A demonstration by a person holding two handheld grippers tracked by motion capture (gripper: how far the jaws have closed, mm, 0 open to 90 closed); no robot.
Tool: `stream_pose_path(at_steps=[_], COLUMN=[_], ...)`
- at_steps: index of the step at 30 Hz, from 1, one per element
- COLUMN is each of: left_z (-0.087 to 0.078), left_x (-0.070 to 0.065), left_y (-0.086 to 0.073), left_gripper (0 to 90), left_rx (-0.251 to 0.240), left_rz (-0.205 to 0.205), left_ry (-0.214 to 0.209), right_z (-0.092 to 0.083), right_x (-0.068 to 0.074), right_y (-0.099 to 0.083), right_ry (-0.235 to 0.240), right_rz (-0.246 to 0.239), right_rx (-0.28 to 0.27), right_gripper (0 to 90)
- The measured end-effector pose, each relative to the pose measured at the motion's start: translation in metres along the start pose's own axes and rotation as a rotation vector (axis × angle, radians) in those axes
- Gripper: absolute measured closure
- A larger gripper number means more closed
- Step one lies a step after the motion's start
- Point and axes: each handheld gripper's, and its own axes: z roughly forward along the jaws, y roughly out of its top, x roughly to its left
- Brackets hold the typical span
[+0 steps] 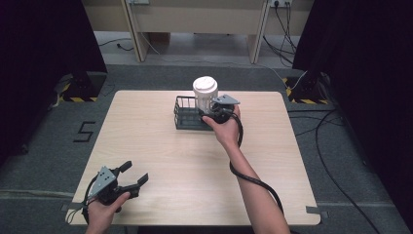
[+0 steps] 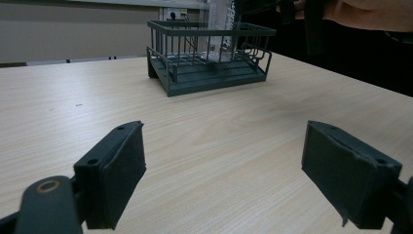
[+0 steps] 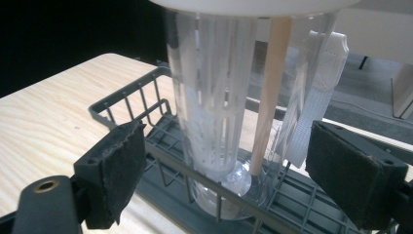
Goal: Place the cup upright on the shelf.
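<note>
A clear plastic tumbler (image 3: 229, 112) with a white lid (image 1: 205, 84), holding a white slotted insert and a pale wooden stick (image 3: 269, 92), is seen standing upright in a dark grey wire basket (image 1: 185, 114) at the far middle of the light wooden table (image 1: 160, 161). The right gripper (image 3: 229, 180) is held wide open just beside the tumbler, gripping nothing. The left gripper (image 1: 134, 175) is held wide open and empty at the near left corner.

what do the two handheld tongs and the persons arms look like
Both the left tongs and right tongs are black, with two flat jaws faced in dark foam pads, a grey three-cornered plate on top and a black cable trailing back. The forearms are bare; no sleeves or gloves show.
</note>
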Motion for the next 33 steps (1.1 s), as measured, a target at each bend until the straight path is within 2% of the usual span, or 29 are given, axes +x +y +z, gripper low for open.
stream_pose_path(at_steps=[33], left_z=[0.000], left_x=[0.000], left_y=[-0.001], left_gripper=[15.4], left_rx=[0.007], left_rz=[0.003], left_ry=[0.004], right_z=[-0.057], right_x=[0.001], right_y=[-0.028], right_ry=[0.034], right_rz=[-0.037], right_rx=[0.008], right_gripper=[16.2])
